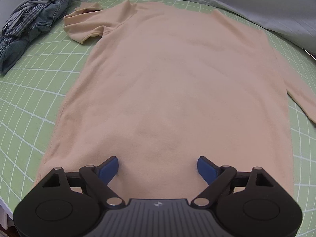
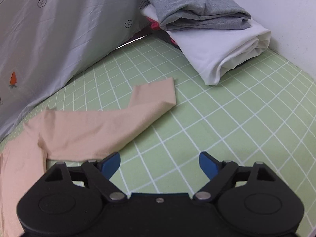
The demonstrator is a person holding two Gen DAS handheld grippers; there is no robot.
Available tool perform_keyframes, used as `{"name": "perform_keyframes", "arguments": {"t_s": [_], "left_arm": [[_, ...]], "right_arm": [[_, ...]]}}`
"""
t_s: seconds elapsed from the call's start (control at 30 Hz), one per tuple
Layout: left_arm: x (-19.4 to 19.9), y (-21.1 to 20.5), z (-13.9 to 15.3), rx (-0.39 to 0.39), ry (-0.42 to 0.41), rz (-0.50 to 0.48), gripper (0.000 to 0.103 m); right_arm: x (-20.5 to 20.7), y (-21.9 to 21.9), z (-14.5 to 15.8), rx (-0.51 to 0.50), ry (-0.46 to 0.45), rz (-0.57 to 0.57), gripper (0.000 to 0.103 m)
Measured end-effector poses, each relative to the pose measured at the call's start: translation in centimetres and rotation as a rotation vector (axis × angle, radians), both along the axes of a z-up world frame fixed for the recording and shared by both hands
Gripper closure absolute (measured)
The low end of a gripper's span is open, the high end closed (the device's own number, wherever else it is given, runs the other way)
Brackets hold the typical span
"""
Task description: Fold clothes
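The peach T-shirt [image 1: 167, 83] lies spread flat on the green gridded surface [image 1: 29, 102], hem toward the left tool [image 1: 158, 167], collar end away from it. Its body shows no fold. Its left sleeve [image 1: 83, 27] is rumpled and partly doubled on itself. Its right sleeve [image 2: 110, 118] lies stretched outward across the grid, its cuff end turned over.

Judgement on progress: this shirt is laid out, not folded; both sleeves and the body remain to be brought in. At the far right of the surface sits a stack of folded garments, a grey one [image 2: 195, 9] on top of a white one [image 2: 223, 53], with something pink between them, mostly hidden. That stack suggests part of the load is done. At the far left a loose heap of denim and plaid clothes [image 1: 31, 25] lies unfolded and appears to remain.

Tool state: the left tool is spread wide, holding nothing, poised above the shirt's hem area. The right tool [image 2: 160, 165] is likewise spread wide and empty, over bare grid just beside the right sleeve.

Writing and labels: none legible. The pale grey sheet [image 2: 49, 45] behind the surface carries a printed orange carrot [image 2: 13, 79] and 2 circled-cross marks. Faint lettering appears on grey fabric at the top of the left wrist view, too blurred to read. A small emblem on the left tool's body cannot be made out.
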State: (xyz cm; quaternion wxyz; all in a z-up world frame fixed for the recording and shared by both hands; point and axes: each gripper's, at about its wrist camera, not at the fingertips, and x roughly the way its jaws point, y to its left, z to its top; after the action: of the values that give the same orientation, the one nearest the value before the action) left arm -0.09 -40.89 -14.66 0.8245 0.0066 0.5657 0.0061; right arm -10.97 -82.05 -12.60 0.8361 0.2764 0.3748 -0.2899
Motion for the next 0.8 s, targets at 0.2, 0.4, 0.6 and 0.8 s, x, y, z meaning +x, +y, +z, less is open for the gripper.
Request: {"name": "perform_keyframes", "arguments": {"t_s": [0.2,0.4,0.6,0.8], "left_arm": [[1.2,0.5,-0.4,0.005,0.030,0.050,0.003],[1.8,0.4,-0.4,0.003,0.052,0.050,0.000],[2.3,0.3,-0.4,0.001,0.067,0.046,0.000],[2.2,0.1,-0.1,-0.001,0.064,0.042,0.000]], "right_arm": [[3.5,-2.6,-1.6,0.041,0.011,-0.041,0.019],[5.5,-3.2,-2.4,0.047,0.017,-0.032,0.027],[7.7,-2.7,-2.2,-0.016,0.034,0.048,0.085],[11.4,1.9,-0.5,-0.398,0.125,0.339,0.097]]}}
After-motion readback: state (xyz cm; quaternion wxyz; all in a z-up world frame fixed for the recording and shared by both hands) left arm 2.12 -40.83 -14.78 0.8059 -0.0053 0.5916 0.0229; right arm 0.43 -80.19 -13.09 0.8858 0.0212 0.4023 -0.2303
